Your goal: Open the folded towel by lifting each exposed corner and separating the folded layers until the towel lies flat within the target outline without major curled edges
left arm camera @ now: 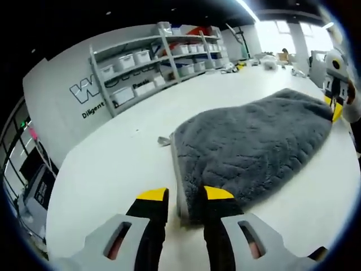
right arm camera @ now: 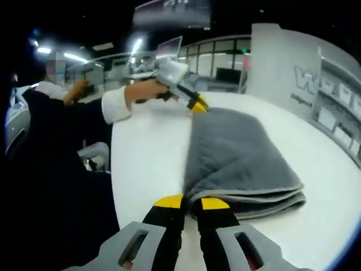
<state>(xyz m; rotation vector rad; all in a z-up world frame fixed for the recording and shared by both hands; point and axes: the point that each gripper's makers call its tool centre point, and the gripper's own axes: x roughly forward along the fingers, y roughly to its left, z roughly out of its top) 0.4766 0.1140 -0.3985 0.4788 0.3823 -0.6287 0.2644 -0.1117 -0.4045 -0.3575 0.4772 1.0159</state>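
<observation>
Left gripper view puts the grey towel [left arm camera: 254,149] on the white table [left arm camera: 107,169], running from my left claw [left arm camera: 185,197] away toward two o'clock, its long axis on that line. The towel's near corner and bound edge sit between my left jaws, which stand narrow on either side of it; whether they pinch it I cannot tell. Right gripper view shows the same towel [right arm camera: 237,155] from the other end, stretching from my right claw [right arm camera: 192,203] toward twelve o'clock, with the stacked folded layers at four o'clock. My right jaws are almost together at that corner, and I cannot tell if cloth is caught. Each claw is at its own corner, so I judge the lift starts there. No target outline is visible, and the towel's underside is hidden. Shelves [left arm camera: 158,56] stand beyond at eleven o'clock.
</observation>
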